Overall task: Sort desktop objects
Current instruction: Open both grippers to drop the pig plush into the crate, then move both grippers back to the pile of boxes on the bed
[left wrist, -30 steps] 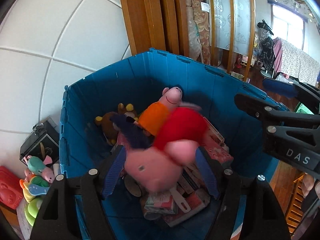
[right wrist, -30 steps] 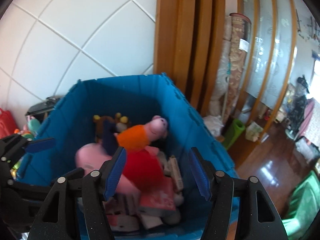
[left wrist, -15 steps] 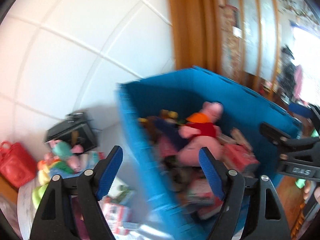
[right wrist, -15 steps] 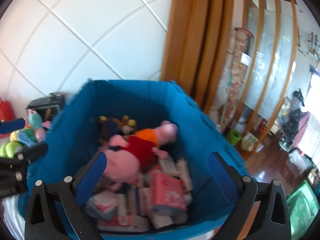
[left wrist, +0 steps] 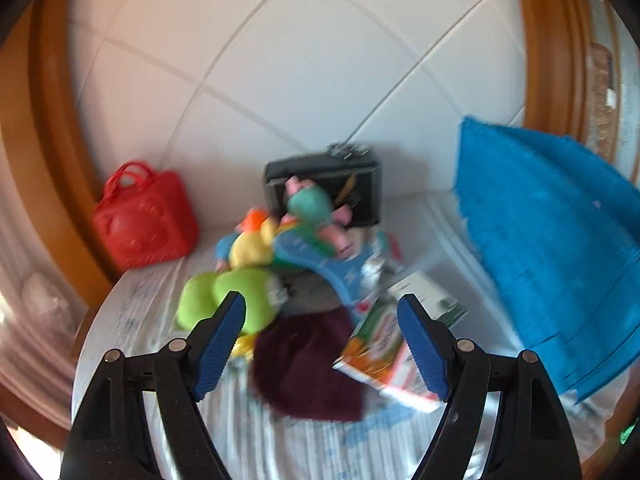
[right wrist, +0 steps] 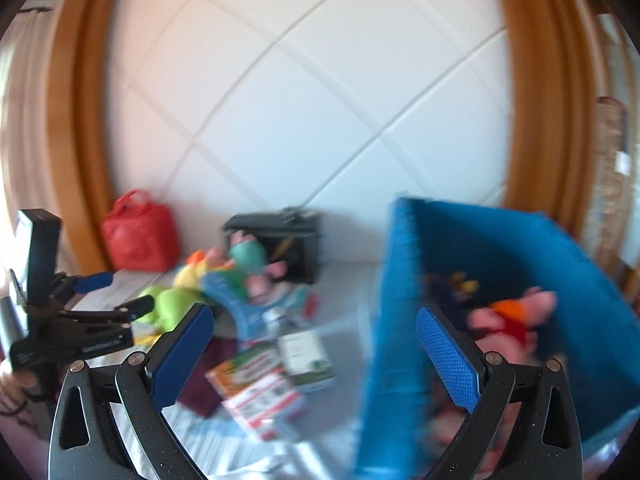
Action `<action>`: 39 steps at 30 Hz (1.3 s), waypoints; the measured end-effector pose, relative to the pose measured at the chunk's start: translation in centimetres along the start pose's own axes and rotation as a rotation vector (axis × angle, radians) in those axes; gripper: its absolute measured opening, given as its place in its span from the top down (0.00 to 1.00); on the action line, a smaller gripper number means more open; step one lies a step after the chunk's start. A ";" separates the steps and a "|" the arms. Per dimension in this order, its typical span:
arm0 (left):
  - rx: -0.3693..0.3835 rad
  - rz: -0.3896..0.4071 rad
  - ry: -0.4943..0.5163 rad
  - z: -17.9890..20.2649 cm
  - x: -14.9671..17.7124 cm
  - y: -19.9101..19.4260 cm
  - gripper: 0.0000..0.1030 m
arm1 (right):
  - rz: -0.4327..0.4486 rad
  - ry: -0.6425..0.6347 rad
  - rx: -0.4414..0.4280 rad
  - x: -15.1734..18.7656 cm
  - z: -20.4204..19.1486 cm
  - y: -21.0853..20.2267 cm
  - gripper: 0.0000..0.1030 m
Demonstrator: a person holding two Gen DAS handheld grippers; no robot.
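My left gripper [left wrist: 320, 336] is open and empty above a dark maroon cloth [left wrist: 308, 364] on the striped table. Beyond it lie a green plush [left wrist: 224, 300], a colourful plush pile [left wrist: 288, 224] and an orange-and-white box [left wrist: 380, 356]. The blue bin [left wrist: 552, 248] stands to the right. My right gripper [right wrist: 316, 352] is open and empty, straddling the bin's left wall [right wrist: 396, 320]. A pink plush pig with red dress [right wrist: 508, 320] lies inside the bin. The left gripper [right wrist: 108, 296] shows at the left of the right wrist view.
A red bag [left wrist: 144, 220] and a black box [left wrist: 324, 188] stand against the white tiled wall. A white-green box [right wrist: 306, 356] and packets [right wrist: 260, 388] lie on the table [left wrist: 280, 440] beside the bin. Wooden frames flank the wall.
Both grippers swung left from over the bin toward the table's pile. The pink pig left the left gripper and now lies in the bin. Both views are motion-blurred.
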State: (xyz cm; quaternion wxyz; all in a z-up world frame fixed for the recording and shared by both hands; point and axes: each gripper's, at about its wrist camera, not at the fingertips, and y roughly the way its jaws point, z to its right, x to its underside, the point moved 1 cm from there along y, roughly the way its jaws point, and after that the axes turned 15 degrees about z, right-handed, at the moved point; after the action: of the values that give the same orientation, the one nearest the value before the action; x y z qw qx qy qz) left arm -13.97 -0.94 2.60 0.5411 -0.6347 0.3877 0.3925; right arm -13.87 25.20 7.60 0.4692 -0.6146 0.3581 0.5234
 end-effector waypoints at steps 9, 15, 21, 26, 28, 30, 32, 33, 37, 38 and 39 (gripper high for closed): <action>-0.007 -0.195 -0.071 -5.9 10.1 3.6 0.24 | -0.274 0.031 -0.010 11.0 -5.0 8.1 0.12; 0.143 -0.293 -0.034 -1.0 13.5 7.1 0.24 | -0.435 0.100 0.023 18.7 -4.2 10.6 0.29; 0.320 -0.315 0.117 6.3 14.4 10.2 0.24 | -0.543 0.113 0.084 23.0 -2.4 11.8 0.35; 0.428 -0.349 0.187 10.7 14.4 13.0 0.24 | -0.601 0.108 0.123 25.2 -1.3 13.2 0.36; 0.467 -0.364 0.222 12.2 14.5 13.8 0.24 | -0.622 0.119 0.135 26.0 -0.7 13.6 0.37; 0.497 -0.387 0.248 13.4 14.9 14.7 0.24 | -0.639 0.119 0.166 26.6 0.0 13.7 0.37; 0.530 -0.419 0.247 14.5 15.5 15.9 0.21 | -0.661 0.121 0.193 27.4 0.9 13.8 0.37; 0.536 -0.425 0.237 14.8 15.5 16.3 0.13 | -0.671 0.120 0.199 27.8 1.2 13.8 0.37; 0.543 -0.447 0.224 15.3 16.2 17.5 0.13 | -0.673 0.126 0.170 28.2 1.0 13.7 0.37; 0.542 -0.446 0.204 14.8 16.2 17.4 0.14 | -0.667 0.121 0.161 28.2 1.0 13.7 0.37; 0.527 -0.444 0.201 14.2 16.3 17.3 0.14 | -0.660 0.112 0.149 28.0 0.7 13.7 0.37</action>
State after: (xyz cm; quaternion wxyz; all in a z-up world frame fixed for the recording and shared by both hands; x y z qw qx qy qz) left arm -24.51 10.10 -20.50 0.7175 -0.5775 0.3794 0.0878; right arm -21.38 23.16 -22.63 0.6366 -0.6891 0.2024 0.2810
